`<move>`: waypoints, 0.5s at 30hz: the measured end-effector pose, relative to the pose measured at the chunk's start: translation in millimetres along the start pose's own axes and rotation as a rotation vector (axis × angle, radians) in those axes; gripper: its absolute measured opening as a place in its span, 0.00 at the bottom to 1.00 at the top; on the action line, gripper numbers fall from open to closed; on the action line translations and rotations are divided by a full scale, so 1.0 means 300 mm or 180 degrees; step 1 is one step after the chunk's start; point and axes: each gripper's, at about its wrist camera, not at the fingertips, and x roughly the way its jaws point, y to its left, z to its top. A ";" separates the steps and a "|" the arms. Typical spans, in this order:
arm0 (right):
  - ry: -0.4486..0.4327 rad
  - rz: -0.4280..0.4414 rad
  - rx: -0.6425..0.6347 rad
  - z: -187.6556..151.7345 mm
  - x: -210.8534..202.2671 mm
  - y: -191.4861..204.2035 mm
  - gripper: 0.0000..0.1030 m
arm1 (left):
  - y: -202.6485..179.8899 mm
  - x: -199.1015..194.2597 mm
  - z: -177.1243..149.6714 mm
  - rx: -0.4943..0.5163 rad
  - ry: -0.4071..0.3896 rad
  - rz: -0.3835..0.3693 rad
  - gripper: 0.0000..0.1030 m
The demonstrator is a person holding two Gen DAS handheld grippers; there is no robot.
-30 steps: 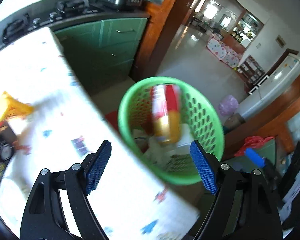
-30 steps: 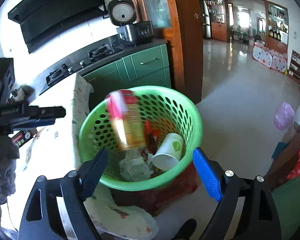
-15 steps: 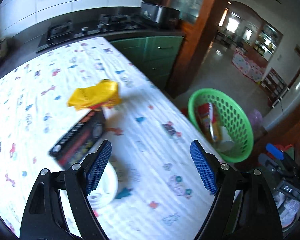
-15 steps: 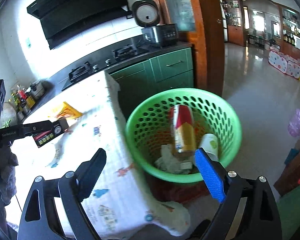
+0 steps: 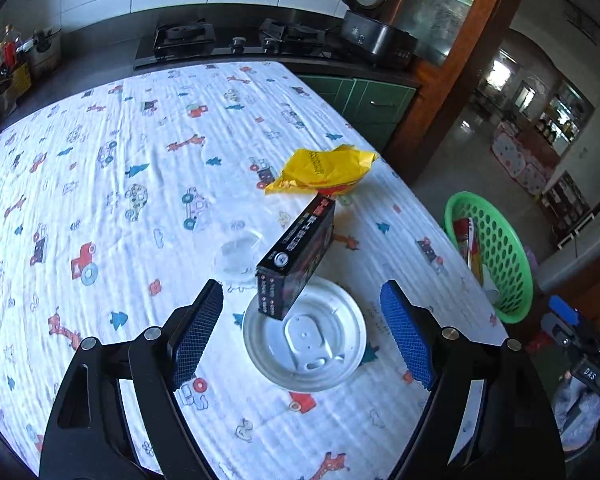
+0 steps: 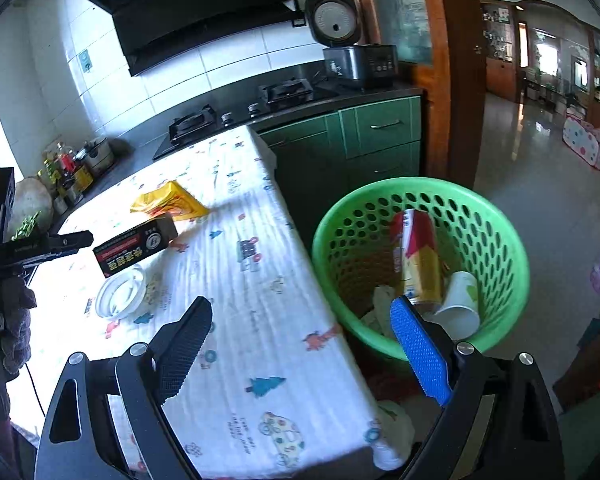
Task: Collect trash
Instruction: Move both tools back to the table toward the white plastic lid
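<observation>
On the cartoon-print tablecloth (image 5: 140, 184), three pieces of trash wait to be collected: a white plastic lid (image 5: 305, 340), a black box (image 5: 298, 254) whose near end rests on the lid's rim, and a crumpled yellow wrapper (image 5: 326, 170) just beyond the box's far end. Beside the table's edge, lower down on the floor, stands the green basket (image 6: 496, 316), which already holds a red-and-gold can (image 6: 418, 256), a white paper cup (image 6: 458, 300) and some crumpled paper. Both claws are released and empty: the left gripper (image 5: 300, 332) hangs over the lid with its jaws spread wide to either side of it and of the box's near end, touching neither, while the right gripper (image 6: 300, 344) straddles the table's edge, nearer the basket, with nothing between its jaws. The step in hand looks like the reach for the next item, and the left gripper is the better placed. The next move calls for a choice: the box is the easier grab, since its narrow sides suit the pads, whereas the flat lid offers little to pinch. Lifting the box may nudge the lid beneath it.
</observation>
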 end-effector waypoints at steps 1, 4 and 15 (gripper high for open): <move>0.0008 0.0013 -0.0014 0.000 0.005 0.010 0.85 | 0.008 0.005 -0.012 -0.0022 0.0024 -0.0013 0.78; 0.0019 0.0048 -0.0036 0.001 0.015 0.030 0.85 | 0.032 0.020 -0.054 -0.0063 0.0071 -0.0014 0.78; 0.0088 0.0106 -0.0083 -0.005 0.049 0.066 0.85 | 0.080 0.115 -0.121 -0.0164 0.0295 -0.0021 0.55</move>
